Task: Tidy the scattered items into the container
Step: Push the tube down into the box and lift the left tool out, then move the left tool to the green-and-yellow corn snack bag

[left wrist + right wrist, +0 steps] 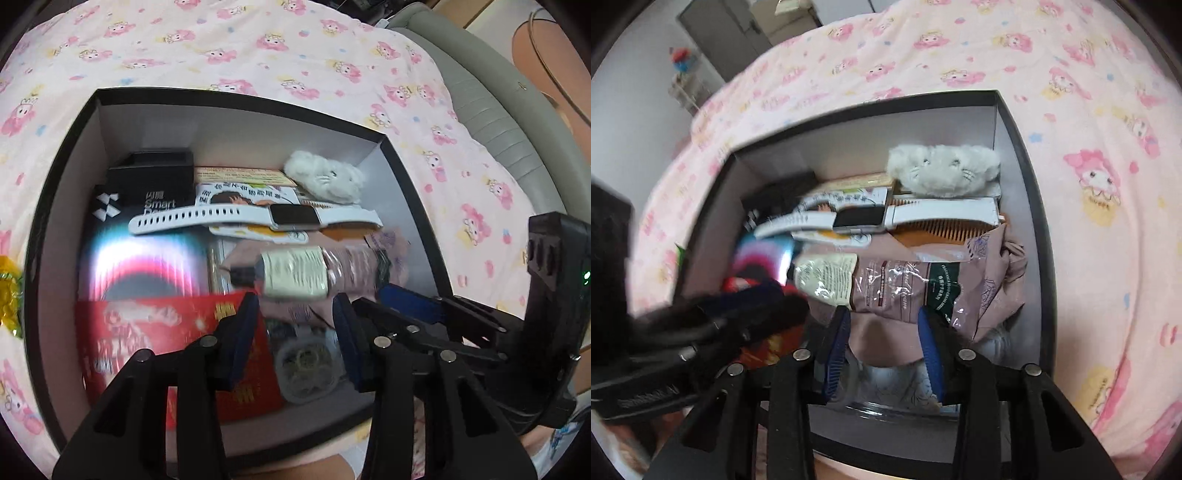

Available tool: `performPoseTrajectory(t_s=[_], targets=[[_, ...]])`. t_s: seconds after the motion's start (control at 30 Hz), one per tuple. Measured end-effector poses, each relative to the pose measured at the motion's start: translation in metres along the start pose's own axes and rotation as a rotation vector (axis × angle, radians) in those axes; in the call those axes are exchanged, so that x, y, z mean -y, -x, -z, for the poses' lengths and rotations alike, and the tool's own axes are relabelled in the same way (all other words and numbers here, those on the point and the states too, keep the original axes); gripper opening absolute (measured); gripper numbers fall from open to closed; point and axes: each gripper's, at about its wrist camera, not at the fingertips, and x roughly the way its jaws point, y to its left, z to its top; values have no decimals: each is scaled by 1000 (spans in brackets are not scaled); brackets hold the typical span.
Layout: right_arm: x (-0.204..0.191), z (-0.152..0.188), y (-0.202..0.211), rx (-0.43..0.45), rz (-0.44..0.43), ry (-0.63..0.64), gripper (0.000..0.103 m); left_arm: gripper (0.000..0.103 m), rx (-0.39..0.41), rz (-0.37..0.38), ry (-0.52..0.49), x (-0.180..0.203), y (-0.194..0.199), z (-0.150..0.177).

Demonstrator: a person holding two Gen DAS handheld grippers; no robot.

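both grippers hover spread and empty over the black box – left gripper, right gripper – risk: colliding, or snagging the white watch inside.

We hold our left gripper tilted steeply downward, its blue-padded fingers parted with nothing pinched between them. Just to its right our right gripper angles down the same way, fingers likewise apart and gripping nothing. The two tools sit close together.
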Motion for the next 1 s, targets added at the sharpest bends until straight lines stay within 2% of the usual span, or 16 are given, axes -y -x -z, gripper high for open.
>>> performPoseTrajectory(t_s=[0.1,0.17,0.33,0.47,0.53,0.63,0.77,0.83,0.93,1.0], targets=[[-2,6,24,40,-33,-36,33,43,29,4,-29,6,17,8],[-8,7,38,69,-13,-13,33,43,68,-4,-45,13,36,10],[-28,7,77,118,-75,-2,33,47,143,1,-54,18,89,16],[-59,13,97,155,-91,42,34,49,153,41,-61,9,122,21],[-72,17,102,158,-132,48,34,55,144,76,-60,1,134,26],[-98,14,102,165,-157,91,34,55,170,35,-43,-17,153,34],[-141,4,92,146,-209,151,34,55,236,-13,39,-56,182,42],[-163,1,85,129,-237,174,34,55,263,-79,72,-74,195,46],[-192,-3,75,163,-261,175,34,55,314,-249,100,-102,210,53],[-205,-7,64,180,-251,153,34,55,320,-262,159,-130,213,58]])
